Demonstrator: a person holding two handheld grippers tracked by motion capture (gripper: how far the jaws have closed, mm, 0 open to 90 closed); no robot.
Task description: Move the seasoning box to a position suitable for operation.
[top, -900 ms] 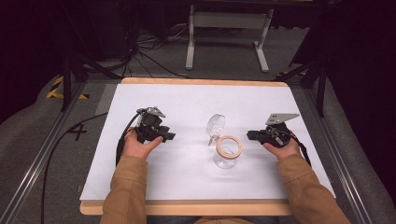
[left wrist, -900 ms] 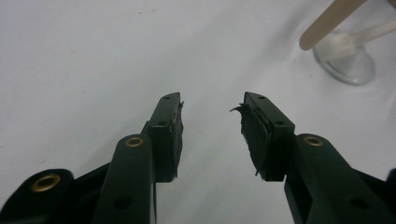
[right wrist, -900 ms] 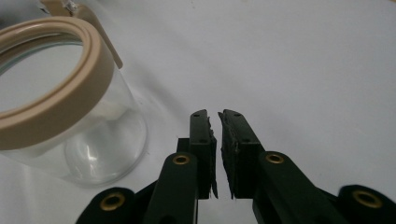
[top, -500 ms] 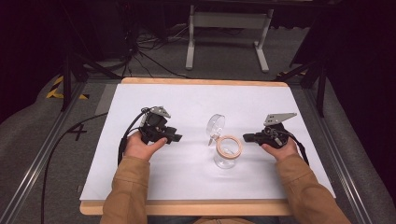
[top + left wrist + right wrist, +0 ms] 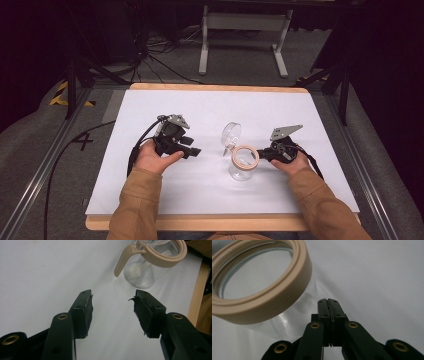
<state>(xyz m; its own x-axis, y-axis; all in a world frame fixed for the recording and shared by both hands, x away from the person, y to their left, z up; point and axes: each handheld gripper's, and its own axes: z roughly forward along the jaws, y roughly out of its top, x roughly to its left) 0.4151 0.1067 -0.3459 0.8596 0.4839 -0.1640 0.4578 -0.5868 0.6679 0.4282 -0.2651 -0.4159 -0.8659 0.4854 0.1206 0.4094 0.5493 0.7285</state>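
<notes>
Jar (image 5: 243, 163) between two claws

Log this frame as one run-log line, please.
left gripper: open, empty | right gripper: shut, empty, beside glass jar | jar: upright, lid open

only readable thing is a black "4" marked on the grey floor (image 5: 82, 141) left of the tabletop (image 5: 200, 105)
</notes>
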